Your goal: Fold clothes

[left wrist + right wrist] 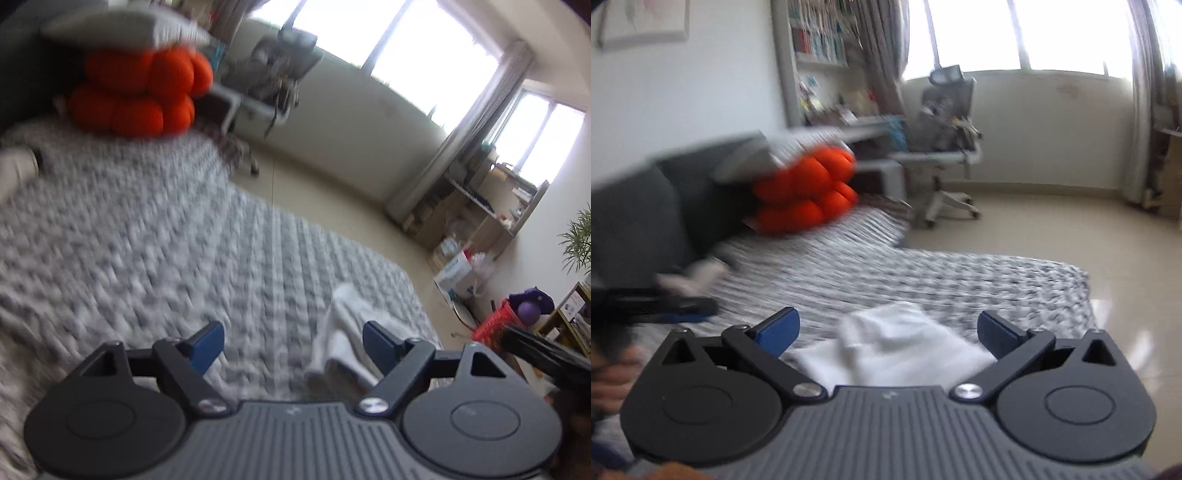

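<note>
A gray knitted blanket [923, 273] is spread over a bed in a bright room, with an orange cushion [809, 188] at the far end. A white garment [905, 350] is seen bunched near the right gripper [886, 332], its long way unclear. Both the left gripper [293, 345] and the right are spread wide, holding nothing. The blanket could be pinched together with the cloth.
</note>
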Motion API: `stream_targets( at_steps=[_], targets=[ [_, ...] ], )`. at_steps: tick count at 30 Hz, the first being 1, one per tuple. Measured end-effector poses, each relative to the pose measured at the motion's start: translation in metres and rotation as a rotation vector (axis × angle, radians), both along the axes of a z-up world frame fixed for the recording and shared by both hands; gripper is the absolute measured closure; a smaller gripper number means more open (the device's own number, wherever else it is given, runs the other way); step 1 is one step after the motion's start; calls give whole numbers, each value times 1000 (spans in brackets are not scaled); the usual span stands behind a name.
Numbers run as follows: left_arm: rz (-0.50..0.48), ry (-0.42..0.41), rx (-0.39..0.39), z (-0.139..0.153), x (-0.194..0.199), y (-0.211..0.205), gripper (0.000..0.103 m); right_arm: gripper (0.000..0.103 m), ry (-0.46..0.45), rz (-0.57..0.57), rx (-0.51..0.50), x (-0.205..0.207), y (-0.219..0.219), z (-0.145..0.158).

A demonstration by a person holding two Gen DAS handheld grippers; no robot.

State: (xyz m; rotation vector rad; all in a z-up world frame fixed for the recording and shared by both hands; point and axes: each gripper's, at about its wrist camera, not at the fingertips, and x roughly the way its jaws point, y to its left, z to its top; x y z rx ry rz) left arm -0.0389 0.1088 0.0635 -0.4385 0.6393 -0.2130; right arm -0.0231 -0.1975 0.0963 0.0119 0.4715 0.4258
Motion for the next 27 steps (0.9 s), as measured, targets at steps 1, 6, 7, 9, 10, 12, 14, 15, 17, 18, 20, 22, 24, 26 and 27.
stream_targets(
  at_steps=[1,6,7,9,10,12,14,15,17,18,20,22,24,26,27],
  targets=[
    [-10,25,-13,-8,6,-3,20,0,1,2,-31,9,8,-11],
    [-60,149,-80,-50,35,-20,22,0,-11,20,-204,48,32,-54],
    [-75,155,-99,-55,39,-26,22,0,-14,27,-225,53,32,-59],
    [-103,167,-135,-67,47,-39,22,0,-14,20,-258,67,33,-65],
    [-106,164,-127,-70,48,-47,23,0,-12,12,-272,76,34,-68],
    [-111,159,-113,-76,51,-61,26,0,-11,3,-284,87,30,-73],
    [-102,160,-95,-83,55,-73,38,0,-12,-3,-289,95,24,-78],
    [-90,149,-105,-85,57,-75,40,0,-16,-12,-297,98,21,-80],
    [-70,134,-118,-86,60,-79,50,0,-22,-27,-314,104,15,-83],
    [-62,128,-121,-86,61,-82,54,0,-25,-28,-322,108,11,-86],
    [-53,118,-129,-85,64,-87,67,0,-2,-39,-306,117,-2,-92],
    [-59,97,-103,-78,67,-89,72,0,50,-46,-252,127,-18,-98],
    [-72,84,-94,-72,73,-89,75,2,180,-18,-82,136,-42,-106],
    [-78,78,-108,-65,87,-86,77,13,305,11,95,143,-65,-114],
    [-80,71,-109,-62,94,-83,77,13,345,25,176,140,-71,-116]
  ],
)
